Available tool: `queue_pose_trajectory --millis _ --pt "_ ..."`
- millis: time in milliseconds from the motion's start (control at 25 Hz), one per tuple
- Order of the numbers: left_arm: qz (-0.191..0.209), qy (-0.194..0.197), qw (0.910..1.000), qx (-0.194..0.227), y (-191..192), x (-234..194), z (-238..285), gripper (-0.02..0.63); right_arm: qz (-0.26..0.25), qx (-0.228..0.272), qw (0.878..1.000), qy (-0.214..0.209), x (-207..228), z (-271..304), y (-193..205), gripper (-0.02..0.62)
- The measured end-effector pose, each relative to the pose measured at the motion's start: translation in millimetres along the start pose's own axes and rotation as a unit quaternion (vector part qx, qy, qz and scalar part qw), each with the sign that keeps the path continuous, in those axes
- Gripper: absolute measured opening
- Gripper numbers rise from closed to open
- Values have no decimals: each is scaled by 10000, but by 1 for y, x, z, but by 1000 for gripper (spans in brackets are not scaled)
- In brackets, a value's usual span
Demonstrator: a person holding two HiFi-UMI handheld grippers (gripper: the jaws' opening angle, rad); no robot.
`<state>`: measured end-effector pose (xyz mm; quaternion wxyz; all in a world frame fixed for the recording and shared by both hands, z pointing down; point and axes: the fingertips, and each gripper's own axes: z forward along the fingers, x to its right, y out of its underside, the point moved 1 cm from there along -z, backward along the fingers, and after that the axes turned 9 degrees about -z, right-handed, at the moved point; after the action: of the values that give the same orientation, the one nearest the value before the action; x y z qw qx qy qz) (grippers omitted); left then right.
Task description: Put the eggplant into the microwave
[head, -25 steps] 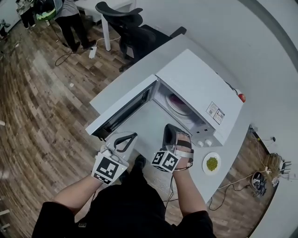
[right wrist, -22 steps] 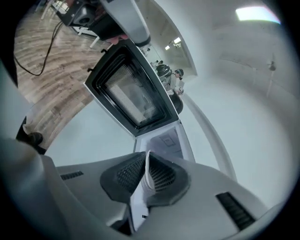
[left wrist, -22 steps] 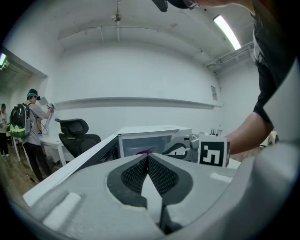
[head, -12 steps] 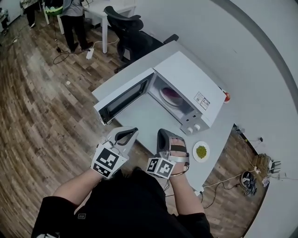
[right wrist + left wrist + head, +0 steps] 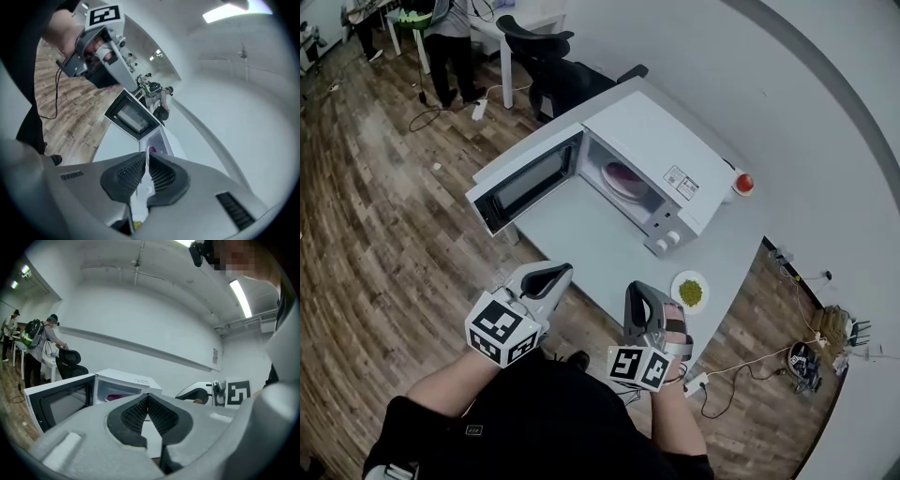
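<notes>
head view with both gripper views. the left tongs (image 5: 565, 272) are pressed together at the tips and pinch nothing. the right tongs (image 5: 635, 290) are drawn almost together, with only a thin slit between the ribbed pads, and likewise hold nothing. each is carried in one of the person's hands, side by side and apart, by the near edge of the pale tabletop (image 5: 581, 239). ahead of both tongs stands the white microwave (image 5: 661, 145), its door (image 5: 525, 185) swung wide open toward the left tongs' side. the eggplant (image 5: 623, 175), a purple shape, lies inside the cavity on a white plate (image 5: 615, 188), well apart from either pair of tongs. the same purple shape shows through the open front in both gripper views, straight beyond the pad tips. near the right tongs, on their outer side, a small white dish (image 5: 678, 284) of green bits (image 5: 691, 292) rests on the tabletop below the microwave's two knobs (image 5: 667, 242). beyond the microwave a red round object (image 5: 743, 183) sits on the tabletop. far past the left tongs are a black office chair (image 5: 551, 61), a standing person (image 5: 448, 33) and the wooden floor (image 5: 384, 216).
</notes>
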<state>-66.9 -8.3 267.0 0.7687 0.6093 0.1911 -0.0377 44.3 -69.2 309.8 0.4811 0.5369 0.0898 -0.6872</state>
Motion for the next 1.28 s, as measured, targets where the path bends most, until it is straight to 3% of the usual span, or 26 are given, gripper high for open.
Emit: queue_pose_trajectory --millis 160,360,440,600,720,880,920,1040,1200,1280 --pt "-239 125 9996 1 4 44 8 8 914 410 9948 -179 14 -38 16 34" --pt "-2 199 9998 90 2 94 15 8 2322 936 9666 -553 22 -75 31 34" --pt "157 206 9996 70 3 106 16 8 2924 1174 9459 -779 22 -88 33 34" --pt "262 383 9989 -90 6 120 19 8 4102 1548 8911 -1174 21 -107 37 34" --pt "328 605 9975 -182 2 125 20 8 4590 1592 8674 -1076 28 -110 42 29" --pt "458 666 9967 -69 -10 117 18 8 5210 2141 8180 -1168 41 -118 26 18" --pt "481 658 9967 -40 -12 114 18 8 5229 2195 8154 -1162 43 -118 22 17" --pt "465 731 9962 -8 -17 108 14 8 5040 2148 8301 -1040 42 -119 13 15" --pt "464 878 9951 22 -24 101 7 8 5150 2233 8225 -921 46 -122 6 15" --pt "489 919 9946 30 -25 98 2 8 5121 2223 8254 -839 47 -121 5 14"
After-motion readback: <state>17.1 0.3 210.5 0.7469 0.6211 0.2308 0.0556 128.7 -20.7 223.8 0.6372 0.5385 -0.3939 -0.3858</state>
